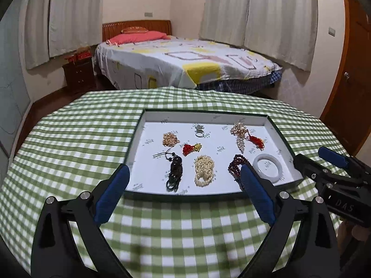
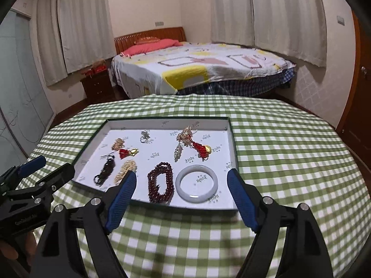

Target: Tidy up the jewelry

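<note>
A shallow white tray with a dark rim lies on the green checked tablecloth. In it lie a white jade bangle, a dark red bead string, a cream pearl string, a black bead string, a red tassel charm, a silver ring and more pieces. My left gripper is open over the tray's near edge. My right gripper is open, with the red beads and the bangle between its fingers.
The tablecloth covers a round table whose far edge drops off. Behind stand a bed, a dark nightstand and curtains. The right gripper shows at the right edge of the left wrist view.
</note>
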`<control>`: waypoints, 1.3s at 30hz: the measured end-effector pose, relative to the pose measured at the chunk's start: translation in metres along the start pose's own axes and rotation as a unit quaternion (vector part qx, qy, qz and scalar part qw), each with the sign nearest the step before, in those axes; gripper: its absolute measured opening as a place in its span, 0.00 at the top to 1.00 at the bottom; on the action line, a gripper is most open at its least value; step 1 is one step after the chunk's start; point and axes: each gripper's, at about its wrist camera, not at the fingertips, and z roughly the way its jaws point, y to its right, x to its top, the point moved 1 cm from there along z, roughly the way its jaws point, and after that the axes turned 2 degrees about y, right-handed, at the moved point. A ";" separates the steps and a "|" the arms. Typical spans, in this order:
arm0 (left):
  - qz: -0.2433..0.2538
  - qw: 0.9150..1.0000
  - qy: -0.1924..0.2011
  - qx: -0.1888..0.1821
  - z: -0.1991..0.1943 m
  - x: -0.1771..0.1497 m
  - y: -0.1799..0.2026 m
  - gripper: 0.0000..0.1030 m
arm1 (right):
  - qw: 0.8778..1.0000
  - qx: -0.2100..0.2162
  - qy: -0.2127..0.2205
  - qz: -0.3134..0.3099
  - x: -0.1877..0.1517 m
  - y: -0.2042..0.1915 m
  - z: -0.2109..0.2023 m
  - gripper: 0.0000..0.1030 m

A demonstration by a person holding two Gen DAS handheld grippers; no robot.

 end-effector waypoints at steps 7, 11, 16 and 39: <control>0.003 0.999 0.032 0.014 -0.057 -0.003 0.001 0.05 | 0.999 -0.004 0.034 -0.008 -0.003 -0.006 -0.052 0.21; -0.005 0.999 0.044 0.016 -0.090 -0.006 -0.002 0.05 | 0.999 -0.003 0.048 -0.014 -0.007 -0.009 -0.082 0.21; -0.013 0.997 0.071 0.028 -0.133 -0.007 -0.007 0.05 | 0.998 -0.001 0.063 -0.020 -0.007 -0.015 -0.110 0.20; -0.023 0.991 0.127 0.023 -0.219 -0.013 -0.010 0.04 | 0.991 -0.001 0.129 -0.027 -0.014 -0.019 -0.191 0.18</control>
